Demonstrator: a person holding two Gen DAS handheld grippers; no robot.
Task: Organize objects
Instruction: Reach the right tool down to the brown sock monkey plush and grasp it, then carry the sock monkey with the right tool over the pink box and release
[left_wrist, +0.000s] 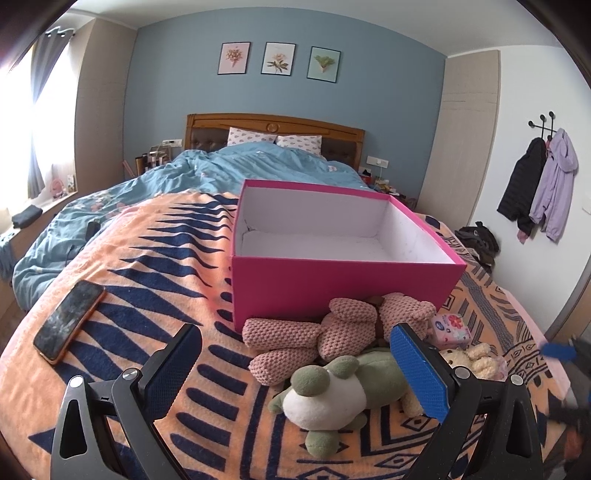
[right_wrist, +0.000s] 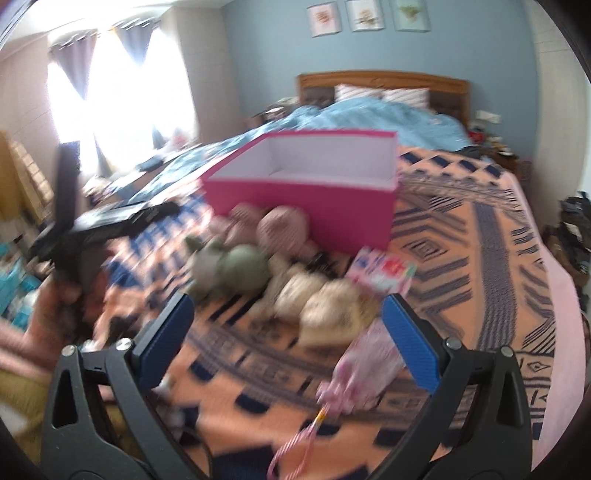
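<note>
Several plush toys (left_wrist: 332, 384) between wide-spread jaws.

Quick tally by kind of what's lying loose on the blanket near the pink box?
Plush toys: 3, pink knit, green and white, cream
Floral packets: 1
Phones: 1
Pink pouches: 1
Total: 6

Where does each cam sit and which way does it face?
Left wrist: on the left gripper, tilted down across the bed toward the headboard; open pink cardboard box, green-and-white plush toy between its open blue-padded fingers.
Right wrist: on the right gripper, same heading, blurred; its open fingers frame a cream plush toy; the person's hand on the left gripper shows.
Shared: box, plush pile, orange patterned blanket.
</note>
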